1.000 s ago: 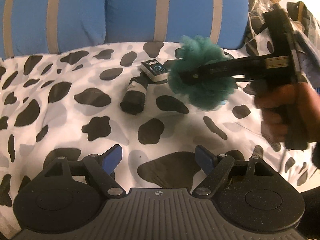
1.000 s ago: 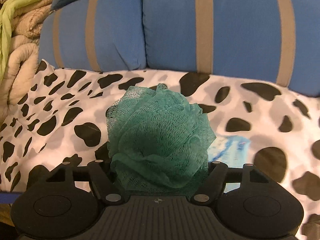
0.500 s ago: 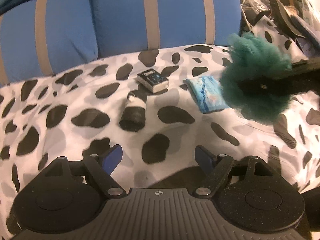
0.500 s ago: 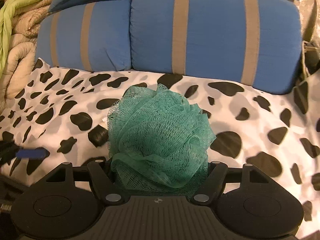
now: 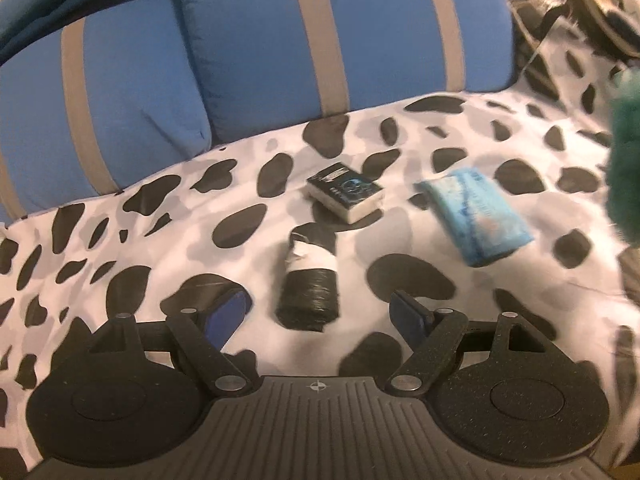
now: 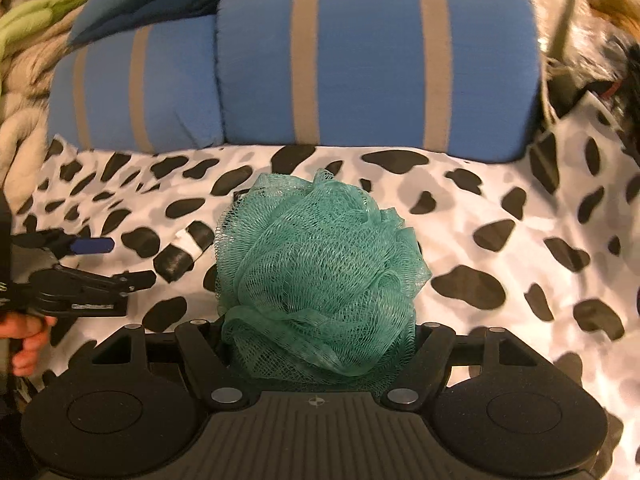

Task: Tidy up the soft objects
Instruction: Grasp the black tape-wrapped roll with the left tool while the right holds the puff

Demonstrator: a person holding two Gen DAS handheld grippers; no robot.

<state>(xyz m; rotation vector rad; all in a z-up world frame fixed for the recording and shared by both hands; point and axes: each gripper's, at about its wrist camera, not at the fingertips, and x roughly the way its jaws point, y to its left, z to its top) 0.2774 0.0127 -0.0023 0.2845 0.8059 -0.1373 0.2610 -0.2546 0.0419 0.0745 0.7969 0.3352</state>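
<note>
Right gripper (image 6: 318,340): fingers clamped on the green mesh loofah (image 6: 320,276), which bulges out between and ahead of them. Over the last second it has swung right, away from the item cluster. In the left wrist view the loofah (image 5: 624,160) is now only a blurred green edge far right of the left fingers, where a second ago it sat over the middle of the spread.

Left gripper (image 5: 318,316): fingers apart, holding nothing. It has come forward and down: the black roll with the white band (image 5: 310,280) now lies just ahead of the gap between the fingers, near centred. A second ago it was well ahead.

Beyond the roll: small dark box (image 5: 346,196), then the light-blue packet (image 5: 476,216) ahead-right of the right finger. All apart from each other on the cow-print bedspread (image 5: 160,240). Blue striped cushions (image 5: 340,40) at the back.

Read: loofah is being carried off to a drop spot on the right, not visible here. Left looks lined up to take the roll next. The roll's wrap looks slick, so the close should land mid-body.
</note>
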